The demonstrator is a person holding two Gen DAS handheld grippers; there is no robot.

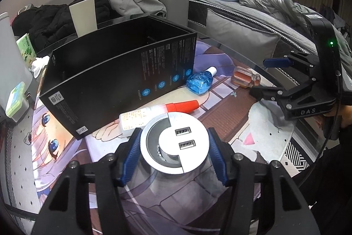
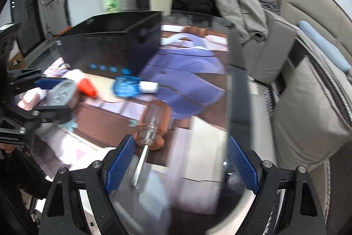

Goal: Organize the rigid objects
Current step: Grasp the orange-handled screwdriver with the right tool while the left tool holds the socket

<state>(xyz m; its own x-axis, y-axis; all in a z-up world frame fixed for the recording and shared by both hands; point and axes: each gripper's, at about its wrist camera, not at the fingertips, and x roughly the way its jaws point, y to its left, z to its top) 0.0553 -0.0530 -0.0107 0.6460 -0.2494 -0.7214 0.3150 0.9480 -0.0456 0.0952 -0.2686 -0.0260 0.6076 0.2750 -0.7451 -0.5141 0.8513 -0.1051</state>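
My left gripper (image 1: 173, 147) is shut on a round silver USB hub (image 1: 173, 142) with two ports, held above the table; the hub also shows in the right wrist view (image 2: 61, 91). An open black box (image 1: 118, 72) stands behind it. A white tube with a red cap (image 1: 158, 112), a blue bottle (image 1: 199, 82) and an orange-handled screwdriver (image 1: 245, 78) lie on the mat. My right gripper (image 2: 180, 160) is open over the screwdriver (image 2: 154, 122), whose shaft lies near the left finger. The right gripper also shows in the left wrist view (image 1: 261, 76).
An anime-print mat (image 1: 220, 116) covers the round glass table. A beige cup (image 1: 83, 15), a green packet (image 1: 26, 47) and clothes sit behind the box. A grey sofa and cushions (image 2: 308, 120) lie beyond the table edge.
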